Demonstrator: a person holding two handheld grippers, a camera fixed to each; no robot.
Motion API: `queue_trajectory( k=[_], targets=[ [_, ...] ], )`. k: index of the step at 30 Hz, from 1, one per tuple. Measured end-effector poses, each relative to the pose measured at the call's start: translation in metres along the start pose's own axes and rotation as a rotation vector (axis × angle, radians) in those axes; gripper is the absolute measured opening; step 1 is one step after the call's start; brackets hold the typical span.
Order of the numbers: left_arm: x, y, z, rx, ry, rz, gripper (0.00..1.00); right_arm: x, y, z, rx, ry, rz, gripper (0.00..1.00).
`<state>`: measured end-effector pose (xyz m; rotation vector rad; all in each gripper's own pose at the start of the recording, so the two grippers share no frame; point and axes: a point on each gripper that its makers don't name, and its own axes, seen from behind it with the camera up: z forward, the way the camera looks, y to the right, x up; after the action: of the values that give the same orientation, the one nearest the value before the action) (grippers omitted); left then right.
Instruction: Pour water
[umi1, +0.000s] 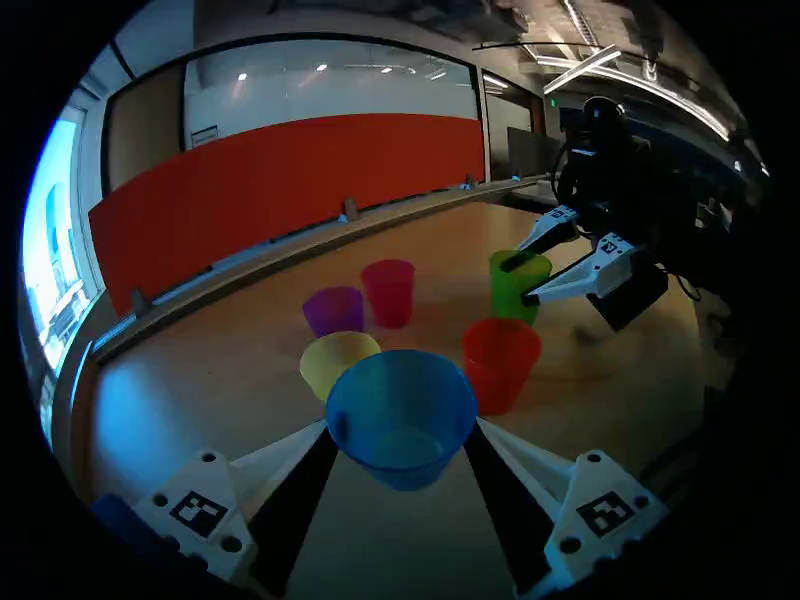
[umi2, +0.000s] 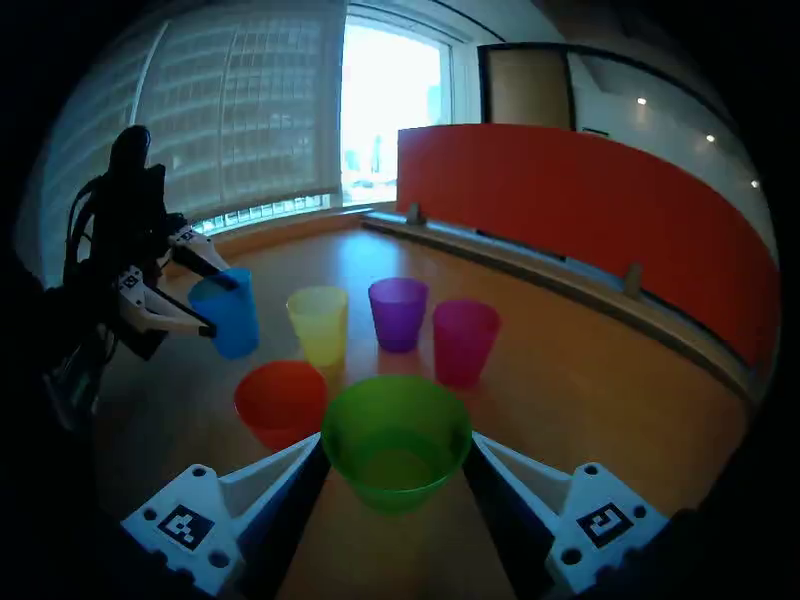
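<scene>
Grip first: what has each gripper got?
— Left gripper is closed partway on the blue cup, with a finger pressed to each side below the rim. Right gripper clasps the green cup the same way.

Where do they sit?
— In the left gripper view the green cup is at 2 o'clock from the blue, beyond the red cup at 1 o'clock. Yellow cup is at 11. Purple cup and pink cup are near 12. Those four stand on the table.

Any water?
— Cannot tell. Both held cups are translucent, and their bottoms look only faintly paler.

How will they handle?
— I'd judge thin plastic: light, smooth, springy. Squeeze hard and the wall may buckle; squeeze too little and the slick side may slip. A hold on the wall below the rim seems right, since it leaves the lip free to pour over.

Risk?
— Tipping fast. A light cup could twist between two narrow fingers.
</scene>
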<state>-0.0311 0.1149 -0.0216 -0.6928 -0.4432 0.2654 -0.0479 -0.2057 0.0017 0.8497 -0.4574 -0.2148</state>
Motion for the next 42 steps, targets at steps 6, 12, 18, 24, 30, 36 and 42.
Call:
queue_trajectory(
  k=[6, 12, 18, 24, 30, 36, 42],
  targets=[
    [0.018, 0.005, -0.004, -0.002, 0.039, -0.001, 0.85, 0.027, 0.002, -0.017, -0.022, 0.049, -0.011, 0.90],
    [0.033, 0.007, -0.008, 0.001, 0.070, -0.003, 0.85, 0.048, 0.003, -0.033, -0.043, 0.087, -0.027, 0.90],
    [0.052, 0.008, -0.011, -0.006, 0.105, -0.005, 0.85, 0.065, 0.003, -0.045, -0.064, 0.120, -0.043, 0.90],
    [0.072, 0.013, -0.013, -0.025, 0.144, -0.001, 0.85, 0.080, 0.003, -0.056, -0.073, 0.154, -0.038, 0.90],
    [0.089, 0.016, -0.015, -0.030, 0.184, 0.000, 0.85, 0.097, 0.005, -0.067, -0.083, 0.201, -0.035, 0.90],
    [0.102, 0.019, -0.016, -0.040, 0.215, -0.004, 0.85, 0.107, 0.006, -0.074, -0.090, 0.228, -0.044, 0.90],
    [0.115, 0.021, -0.019, -0.042, 0.254, -0.005, 0.85, 0.116, 0.007, -0.078, -0.096, 0.248, -0.056, 0.90]
  ],
)
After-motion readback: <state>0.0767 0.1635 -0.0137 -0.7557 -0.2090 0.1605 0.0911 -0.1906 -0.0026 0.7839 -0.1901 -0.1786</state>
